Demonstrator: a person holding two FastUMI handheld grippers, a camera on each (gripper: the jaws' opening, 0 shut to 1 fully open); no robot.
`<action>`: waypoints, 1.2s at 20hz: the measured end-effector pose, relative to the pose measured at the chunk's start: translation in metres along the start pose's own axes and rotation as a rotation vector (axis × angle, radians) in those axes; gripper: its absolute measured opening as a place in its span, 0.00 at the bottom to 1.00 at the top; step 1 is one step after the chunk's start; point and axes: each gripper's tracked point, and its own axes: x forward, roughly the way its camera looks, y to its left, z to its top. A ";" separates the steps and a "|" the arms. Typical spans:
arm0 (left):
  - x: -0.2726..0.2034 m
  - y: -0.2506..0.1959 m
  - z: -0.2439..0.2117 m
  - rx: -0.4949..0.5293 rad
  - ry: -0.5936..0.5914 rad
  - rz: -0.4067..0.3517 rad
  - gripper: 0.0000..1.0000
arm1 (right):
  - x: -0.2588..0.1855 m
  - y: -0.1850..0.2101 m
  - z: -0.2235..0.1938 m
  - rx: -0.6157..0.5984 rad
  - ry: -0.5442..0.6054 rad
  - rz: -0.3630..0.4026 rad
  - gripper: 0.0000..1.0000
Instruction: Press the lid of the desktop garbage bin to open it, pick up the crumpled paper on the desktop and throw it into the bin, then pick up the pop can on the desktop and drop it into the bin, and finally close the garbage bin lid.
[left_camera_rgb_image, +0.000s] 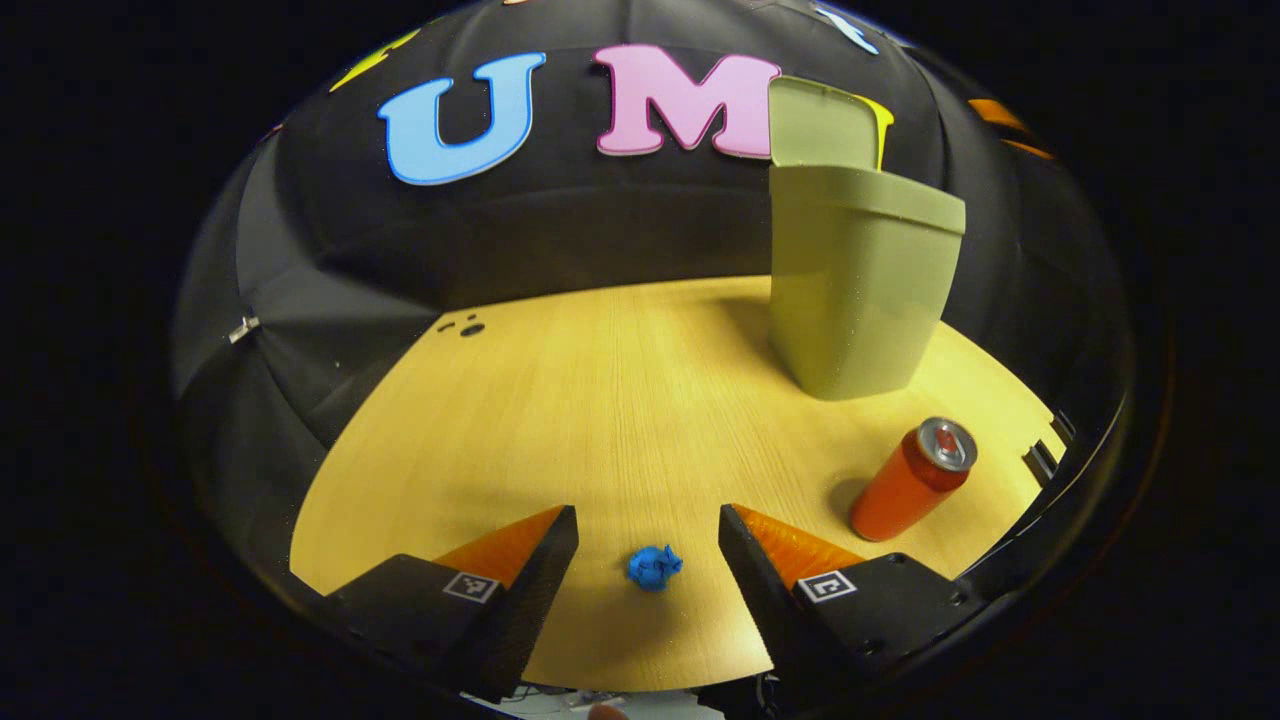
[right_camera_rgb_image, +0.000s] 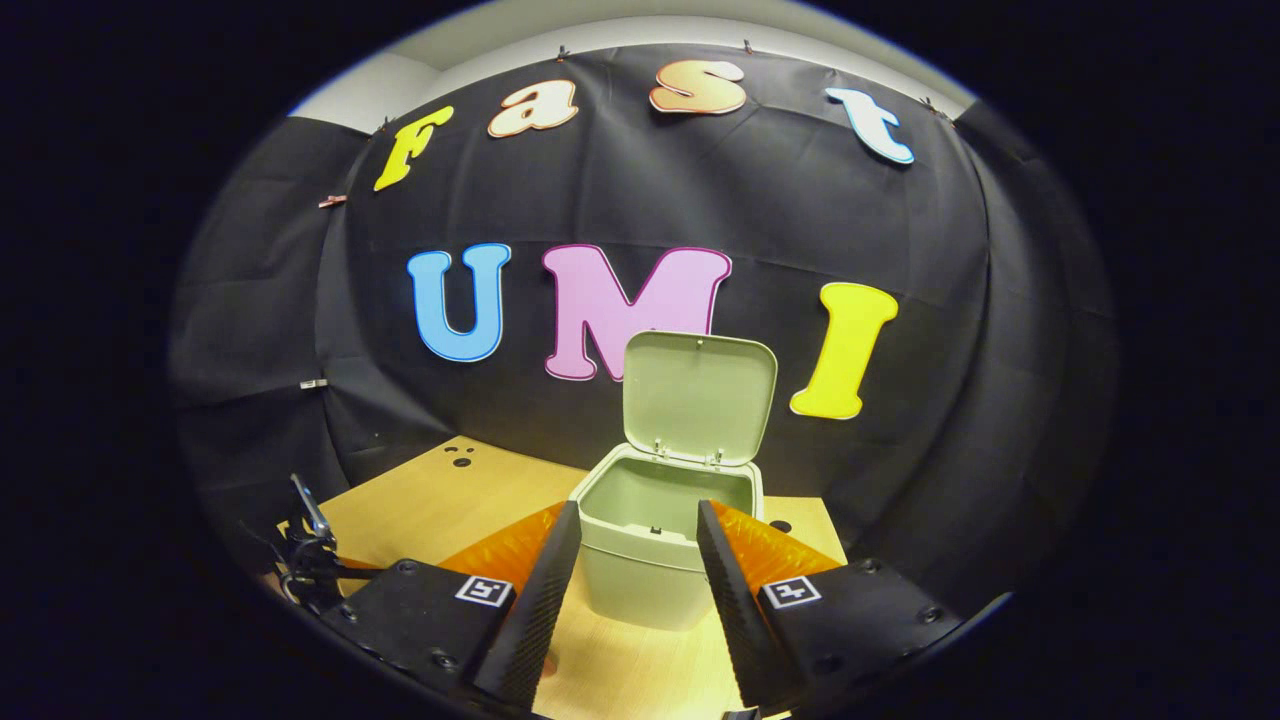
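Observation:
In the left gripper view a small blue crumpled paper lies on the wooden desktop, between the open fingers of my left gripper, which hovers over it without touching. An orange pop can stands upright to the right. The pale green bin stands behind the can with its lid raised. In the right gripper view the bin is straight ahead, its lid upright and its inside in sight. My right gripper is open in front of the bin, holding nothing.
The desktop's left and near edges drop off into the dark booth. A few small dark holes mark the far left of the desk. Part of the other gripper's hardware shows at the left of the right gripper view.

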 end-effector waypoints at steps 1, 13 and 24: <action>0.004 0.000 -0.007 -0.009 0.021 -0.001 0.92 | -0.002 -0.001 -0.002 0.002 0.007 -0.005 0.75; 0.048 0.001 -0.053 -0.056 0.172 -0.013 0.76 | -0.024 -0.019 -0.017 -0.012 0.066 -0.060 0.75; 0.040 0.002 -0.027 -0.107 0.137 -0.043 0.43 | -0.020 -0.019 -0.021 0.006 0.069 -0.055 0.75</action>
